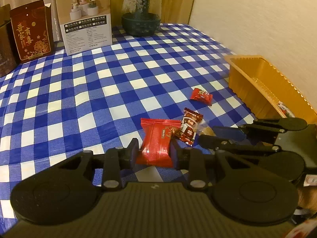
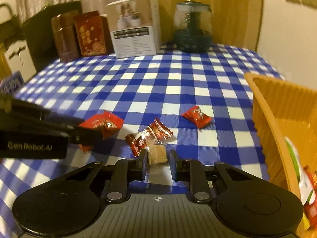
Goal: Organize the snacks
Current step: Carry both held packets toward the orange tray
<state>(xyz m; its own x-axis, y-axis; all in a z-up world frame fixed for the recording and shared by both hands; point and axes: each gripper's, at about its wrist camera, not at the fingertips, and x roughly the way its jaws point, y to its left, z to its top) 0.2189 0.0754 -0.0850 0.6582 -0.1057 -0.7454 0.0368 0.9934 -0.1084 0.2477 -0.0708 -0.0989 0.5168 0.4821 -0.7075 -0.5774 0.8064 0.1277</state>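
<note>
My left gripper (image 1: 153, 153) is shut on a big red snack packet (image 1: 157, 142) at table level; it shows in the right wrist view (image 2: 103, 124) too. My right gripper (image 2: 158, 163) has its jaws around a clear-wrapped tan pastry (image 2: 157, 153), close to its sides; contact is unclear. A dark red candy (image 1: 189, 126) lies beside it, also in the right wrist view (image 2: 147, 136). A small red candy (image 1: 201, 95) (image 2: 196, 117) lies farther out. An orange tray (image 1: 257, 83) (image 2: 265, 119) stands at the right, holding some packets (image 2: 307, 182).
The table has a blue-and-white checked cloth (image 1: 99, 91). At the back stand a white product box (image 1: 85, 17), a red gift box (image 1: 31, 29), a brown tin (image 2: 63, 37) and a glass-domed green jar (image 1: 141, 11). A wall runs along the right.
</note>
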